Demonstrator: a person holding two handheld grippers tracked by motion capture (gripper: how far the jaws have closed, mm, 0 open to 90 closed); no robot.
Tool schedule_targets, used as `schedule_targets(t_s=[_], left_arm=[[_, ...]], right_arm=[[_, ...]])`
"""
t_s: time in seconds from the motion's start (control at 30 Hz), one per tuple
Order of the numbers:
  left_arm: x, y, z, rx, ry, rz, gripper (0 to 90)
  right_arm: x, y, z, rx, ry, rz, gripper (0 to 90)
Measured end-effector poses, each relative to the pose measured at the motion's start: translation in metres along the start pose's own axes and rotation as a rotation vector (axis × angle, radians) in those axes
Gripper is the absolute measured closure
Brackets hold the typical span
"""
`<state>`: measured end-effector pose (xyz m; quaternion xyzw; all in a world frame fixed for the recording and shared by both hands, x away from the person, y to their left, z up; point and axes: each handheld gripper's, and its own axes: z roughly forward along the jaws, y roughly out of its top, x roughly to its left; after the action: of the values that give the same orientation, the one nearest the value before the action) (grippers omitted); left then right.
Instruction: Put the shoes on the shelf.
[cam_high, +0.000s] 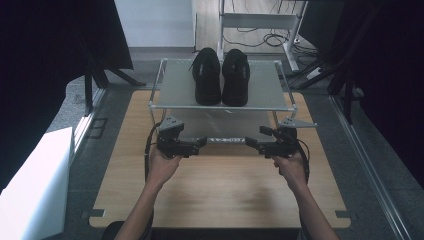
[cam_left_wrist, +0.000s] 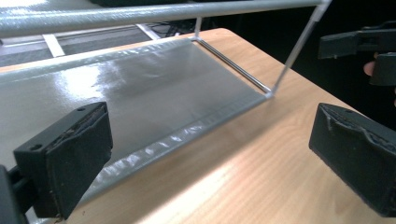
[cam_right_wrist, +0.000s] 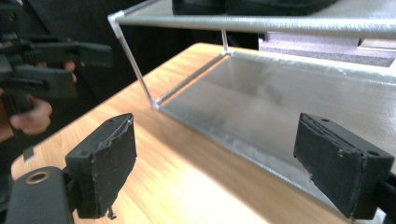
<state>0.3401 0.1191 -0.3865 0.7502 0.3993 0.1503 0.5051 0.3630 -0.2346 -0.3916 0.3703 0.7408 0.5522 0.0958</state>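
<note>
A pair of black shoes (cam_high: 221, 76) stands side by side on the top shelf of a low two-tier metal rack (cam_high: 175, 87), toes toward me; their soles show in the right gripper view (cam_right_wrist: 252, 5). My left gripper (cam_high: 202, 143) and right gripper (cam_high: 251, 143) are held level in front of the rack's lower shelf (cam_high: 225, 125), tips pointing at each other. In the left gripper view the jaws (cam_left_wrist: 210, 158) stand wide apart over the table by the grey lower shelf (cam_left_wrist: 154, 88), nothing between them. The right gripper (cam_right_wrist: 229, 172) is open too, near the shelf's front edge (cam_right_wrist: 280, 102).
The rack sits at the far end of a wooden table (cam_high: 225, 190). A white box (cam_high: 30, 190) lies on the floor at the left. Dark curtains flank both sides. A metal frame (cam_high: 255, 20) and cables stand behind the rack.
</note>
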Motion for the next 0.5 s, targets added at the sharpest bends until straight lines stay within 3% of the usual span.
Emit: schedule_targets(t_s=[0.3, 0.5], left_arm=[[-0.013, -0.015, -0.024, 0.036, 0.009, 0.062, 0.0], [-0.017, -0.03, -0.034, 0.038, 0.029, 0.077, 0.0]], right_arm=[[0.006, -0.016, -0.025, 0.05, -0.02, -0.058, 6.7], [0.008, -0.029, -0.039, 0.08, -0.044, -0.076, 1.1]])
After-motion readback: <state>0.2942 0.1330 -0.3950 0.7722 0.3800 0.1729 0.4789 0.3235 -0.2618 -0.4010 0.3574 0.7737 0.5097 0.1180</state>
